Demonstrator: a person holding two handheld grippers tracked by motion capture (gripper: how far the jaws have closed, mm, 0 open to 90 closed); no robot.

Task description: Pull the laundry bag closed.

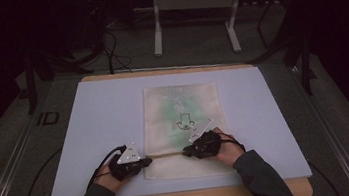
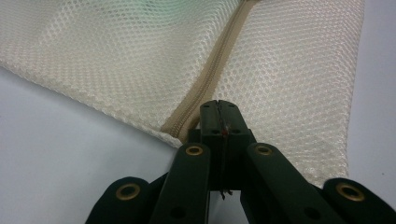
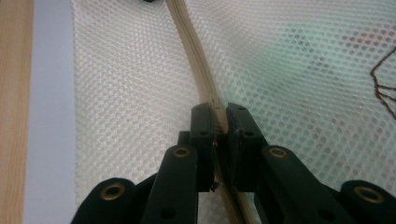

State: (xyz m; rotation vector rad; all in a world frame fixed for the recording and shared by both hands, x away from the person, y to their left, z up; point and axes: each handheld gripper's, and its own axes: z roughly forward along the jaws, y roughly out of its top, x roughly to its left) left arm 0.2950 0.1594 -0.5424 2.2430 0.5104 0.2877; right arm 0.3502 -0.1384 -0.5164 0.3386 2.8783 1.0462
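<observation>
Near edge of worktop: mesh bag lying flat, zipper band running crosswise. Left hand-held gripper clamped tight at its end; right hand-held gripper pinching zipper band midway, nearer bag's middle.

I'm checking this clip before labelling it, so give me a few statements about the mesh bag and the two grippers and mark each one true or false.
1. The mesh bag lies flat on a pale mat. True.
2. The right gripper is shut on the bag's zipper strip. True.
3. The left gripper stands wide open above the bag. False: its fingers are closed together at the end of the zipper strip, at the bag's edge.
4. The bag is black. False: it is cream, with something green showing through.
5. Both grippers are at the bag's near end. True.
</observation>
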